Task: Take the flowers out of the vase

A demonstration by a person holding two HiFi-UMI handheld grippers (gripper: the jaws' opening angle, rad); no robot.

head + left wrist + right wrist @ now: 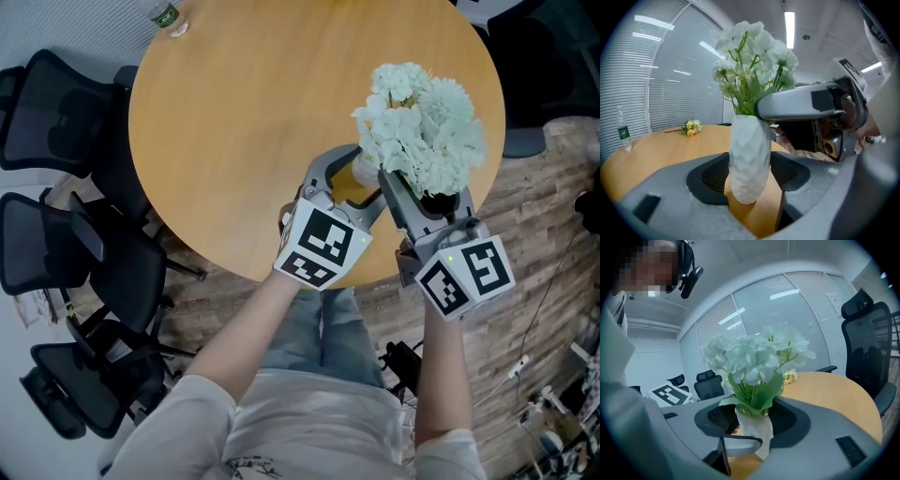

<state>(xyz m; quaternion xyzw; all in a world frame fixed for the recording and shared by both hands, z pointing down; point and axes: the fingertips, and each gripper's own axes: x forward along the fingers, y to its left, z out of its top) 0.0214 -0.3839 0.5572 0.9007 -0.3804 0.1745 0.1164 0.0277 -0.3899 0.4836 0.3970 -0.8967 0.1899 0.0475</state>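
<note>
A white faceted vase stands on the round wooden table near its front right edge, holding white flowers with green stems. My left gripper is shut on the vase's body, a pad against each side. My right gripper comes in higher, at the vase's mouth. Its jaws press on the leaves and stems just above the vase. From the left gripper view, one right finger crosses in front of the stems below the flowers.
A small yellow bouquet lies far across the table, also in the right gripper view. A water bottle stands at the far rim. Black office chairs crowd the left side; cables lie on the floor at right.
</note>
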